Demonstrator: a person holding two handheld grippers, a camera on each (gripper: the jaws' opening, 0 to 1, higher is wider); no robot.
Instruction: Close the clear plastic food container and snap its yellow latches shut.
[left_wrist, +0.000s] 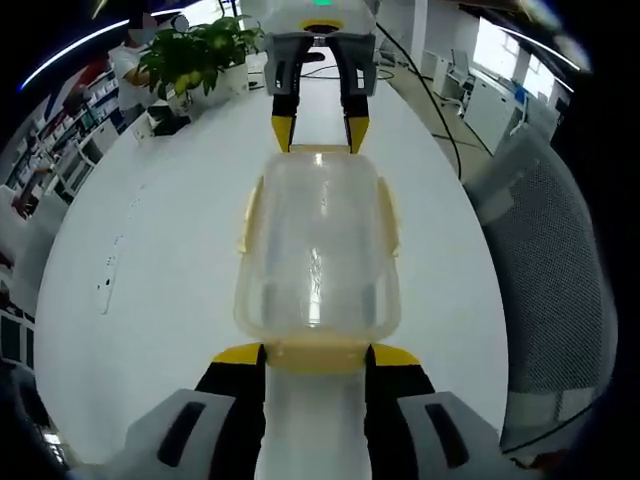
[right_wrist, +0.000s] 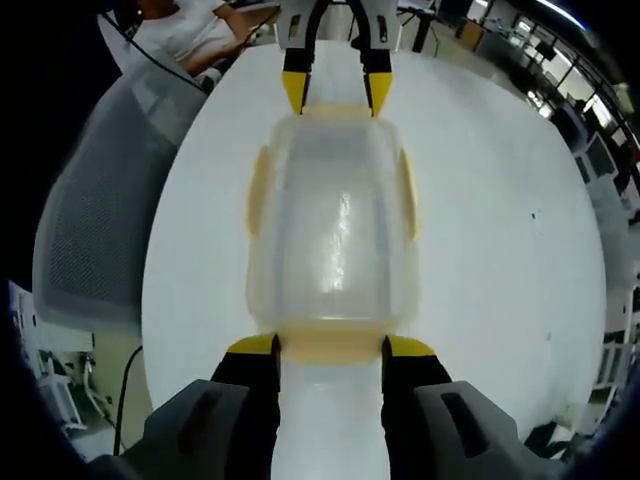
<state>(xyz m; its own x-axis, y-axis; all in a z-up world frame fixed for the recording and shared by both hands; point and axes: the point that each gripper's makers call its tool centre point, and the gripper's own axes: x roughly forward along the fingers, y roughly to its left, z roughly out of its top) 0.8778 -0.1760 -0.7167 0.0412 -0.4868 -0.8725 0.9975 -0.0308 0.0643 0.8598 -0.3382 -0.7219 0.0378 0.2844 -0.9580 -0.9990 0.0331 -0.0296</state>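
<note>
On a white table (left_wrist: 150, 260), one clear plastic container (left_wrist: 318, 260) with four yellow latches (left_wrist: 250, 215) sits between two grippers. The left gripper (left_wrist: 315, 352) and right gripper (right_wrist: 330, 345) face each other from opposite ends, each with jaws spread and tips touching an end latch, gripping nothing. One mesh chair (left_wrist: 555, 270) stands beside the table and one potted plant (left_wrist: 195, 55) on its far end.

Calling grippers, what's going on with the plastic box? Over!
Left hand-held gripper and right hand-held gripper open, one at each end latch. Clear container lidded on white table. Side latches look flipped out. Nothing in the way.
</note>
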